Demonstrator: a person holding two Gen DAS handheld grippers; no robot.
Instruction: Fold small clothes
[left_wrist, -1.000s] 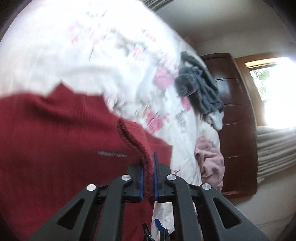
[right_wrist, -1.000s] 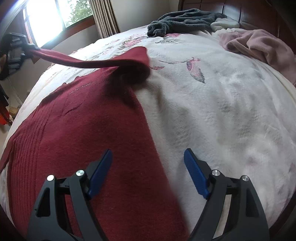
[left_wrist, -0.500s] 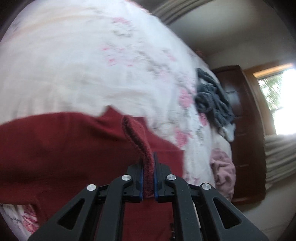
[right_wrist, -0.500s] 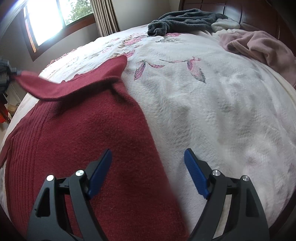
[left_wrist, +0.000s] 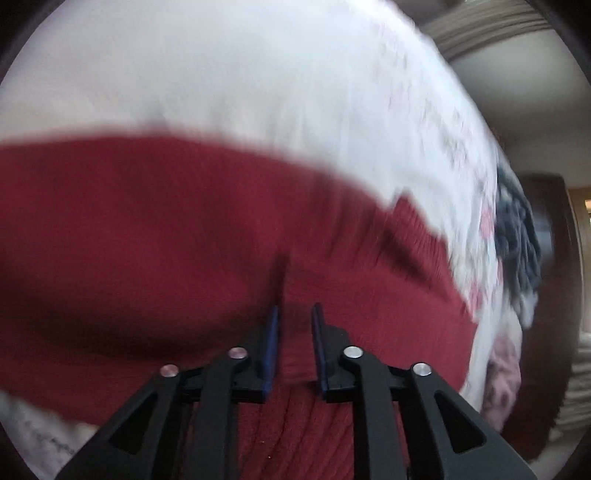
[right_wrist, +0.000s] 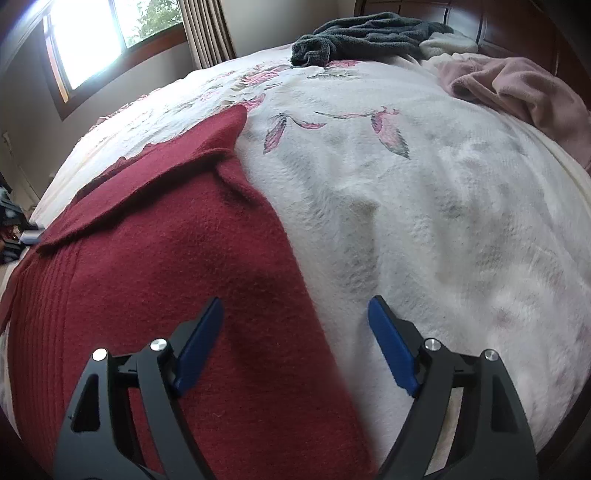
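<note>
A dark red knit sweater (right_wrist: 177, 258) lies flat on the white floral bedspread (right_wrist: 424, 206). One sleeve (right_wrist: 173, 162) is folded across its chest toward the left. In the blurred left wrist view the sweater (left_wrist: 147, 236) fills the middle. My left gripper (left_wrist: 295, 321) is low over it, its blue pads a narrow gap apart with only the flat cloth showing between them. My right gripper (right_wrist: 295, 332) stands wide open above the sweater's right edge, one finger over red knit, the other over the bedspread, holding nothing.
A dark grey garment (right_wrist: 362, 37) and a pink one (right_wrist: 517, 88) lie at the head of the bed by the wooden headboard (right_wrist: 517, 22). A window (right_wrist: 110, 37) and curtain are at the far left. Bare bedspread stretches to the right of the sweater.
The left gripper carried the raised sleeve across the sweater and laid it flat. Its pads, shut on the cuff before, now stand slightly apart. The right gripper has stayed put and open.
</note>
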